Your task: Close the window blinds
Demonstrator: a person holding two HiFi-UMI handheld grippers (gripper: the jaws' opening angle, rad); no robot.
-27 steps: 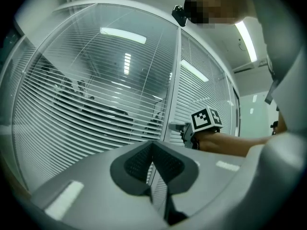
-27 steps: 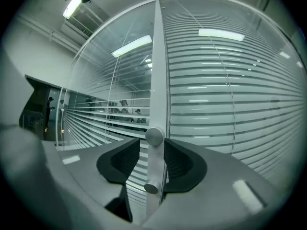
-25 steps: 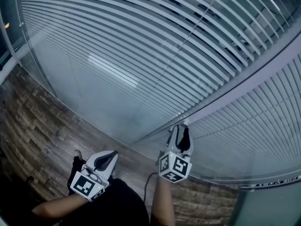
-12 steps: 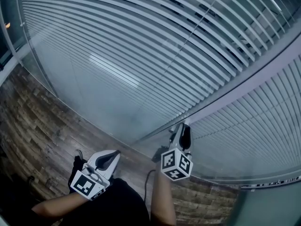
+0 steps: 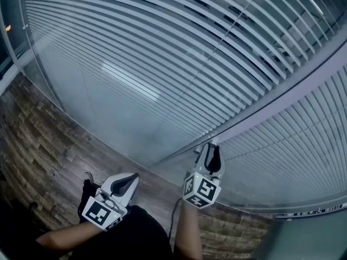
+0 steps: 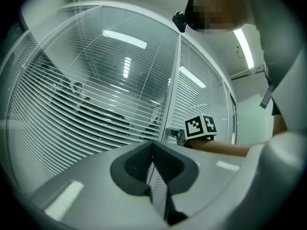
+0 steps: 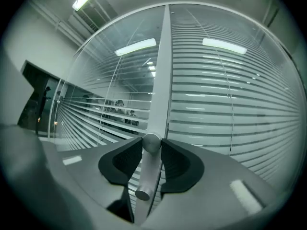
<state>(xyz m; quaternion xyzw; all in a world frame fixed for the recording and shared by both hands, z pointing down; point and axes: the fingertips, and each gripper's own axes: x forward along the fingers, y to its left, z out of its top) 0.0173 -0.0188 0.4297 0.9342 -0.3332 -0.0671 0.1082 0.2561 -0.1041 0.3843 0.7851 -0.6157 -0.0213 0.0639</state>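
Three near views onto shared blinds [image 5: 162, 64]

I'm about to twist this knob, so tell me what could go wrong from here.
1. The right gripper has just been closing its jaws on the round metal knob, which sits only at their tips. Being smooth and rounded, it may slip out when turned.
2. The slats of the blinds stand apart, so a turn the wrong way would likely leave them open.
3. The glass lies close behind, so a slip could knock it.
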